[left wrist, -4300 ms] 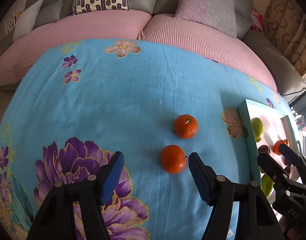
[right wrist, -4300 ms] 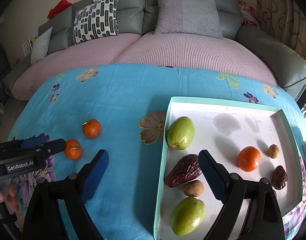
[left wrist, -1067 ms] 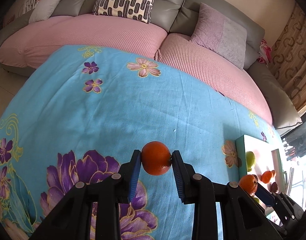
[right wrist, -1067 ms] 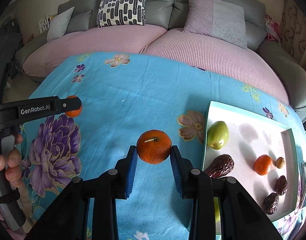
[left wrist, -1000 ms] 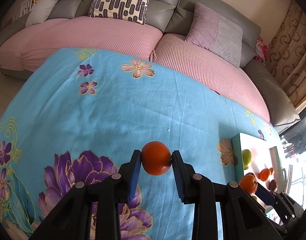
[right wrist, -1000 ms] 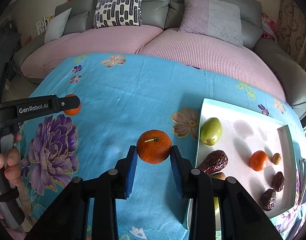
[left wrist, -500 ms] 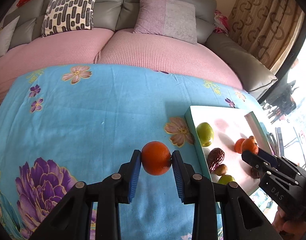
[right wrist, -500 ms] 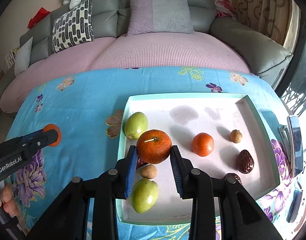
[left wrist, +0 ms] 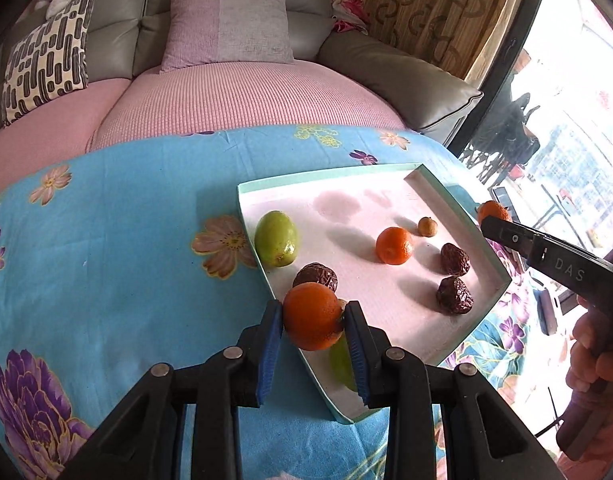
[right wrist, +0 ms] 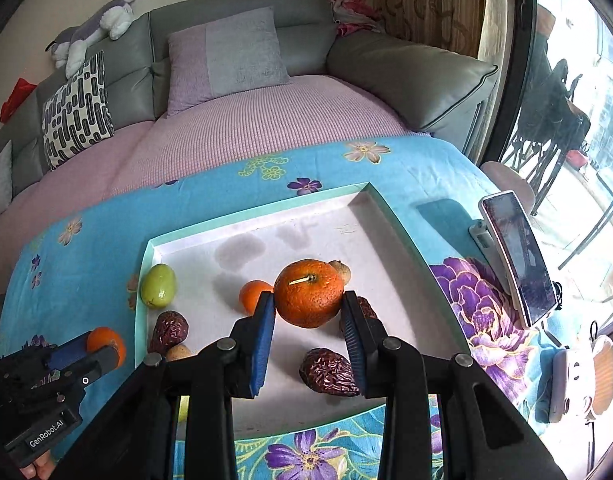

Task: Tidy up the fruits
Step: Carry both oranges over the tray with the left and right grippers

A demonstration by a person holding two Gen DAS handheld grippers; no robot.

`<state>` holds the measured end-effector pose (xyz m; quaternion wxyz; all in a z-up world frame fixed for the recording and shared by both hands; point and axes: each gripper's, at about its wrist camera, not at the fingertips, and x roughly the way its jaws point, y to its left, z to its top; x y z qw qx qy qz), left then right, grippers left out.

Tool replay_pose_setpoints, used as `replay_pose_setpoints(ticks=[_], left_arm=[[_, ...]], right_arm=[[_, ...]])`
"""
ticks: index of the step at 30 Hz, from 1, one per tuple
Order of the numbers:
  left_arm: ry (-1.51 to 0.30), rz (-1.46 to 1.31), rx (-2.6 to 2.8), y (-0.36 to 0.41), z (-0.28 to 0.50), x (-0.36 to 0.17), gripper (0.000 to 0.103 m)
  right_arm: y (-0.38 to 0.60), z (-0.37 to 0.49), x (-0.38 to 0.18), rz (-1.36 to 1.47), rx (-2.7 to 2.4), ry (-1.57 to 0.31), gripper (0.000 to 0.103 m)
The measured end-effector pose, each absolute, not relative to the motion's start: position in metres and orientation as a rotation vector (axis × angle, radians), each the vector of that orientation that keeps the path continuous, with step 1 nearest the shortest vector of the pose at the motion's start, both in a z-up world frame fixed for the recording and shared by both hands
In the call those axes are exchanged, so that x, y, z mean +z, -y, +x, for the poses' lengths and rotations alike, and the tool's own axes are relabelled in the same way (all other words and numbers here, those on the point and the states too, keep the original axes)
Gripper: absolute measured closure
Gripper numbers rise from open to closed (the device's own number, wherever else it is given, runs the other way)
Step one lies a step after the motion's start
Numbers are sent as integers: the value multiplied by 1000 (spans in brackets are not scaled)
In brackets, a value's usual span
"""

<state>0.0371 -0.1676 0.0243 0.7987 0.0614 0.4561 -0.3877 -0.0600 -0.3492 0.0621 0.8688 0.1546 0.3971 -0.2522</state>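
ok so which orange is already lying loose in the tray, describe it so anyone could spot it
Find the white tray on the blue floral cloth. Near its middle, by a small tan fruit, lies the orange. It alone lies free; the other two sit between blue gripper pads.

White lettering "DAS" marks the black body of the right gripper (left wrist: 491, 216), while "GenRobot.AI" runs along the black body of the left gripper (right wrist: 102, 344).

Left wrist view: close above tray's (left wrist: 464, 322) left edge, facing the sofa (left wrist: 242, 20). Right wrist view: close over tray's near edge, same facing. Shared: tray, sofa.
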Motion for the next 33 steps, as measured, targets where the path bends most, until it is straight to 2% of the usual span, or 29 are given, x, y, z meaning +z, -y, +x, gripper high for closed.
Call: replay_pose_setpoints(ticks=[9, 33], left_arm=[[-967, 150, -821, 175, 34, 20, 69], [-1012, 205, -791, 191, 38, -10, 69]], right_arm=[[356, -63, 56, 341, -517, -839, 68], [336, -30, 7, 322, -400, -1003, 68]])
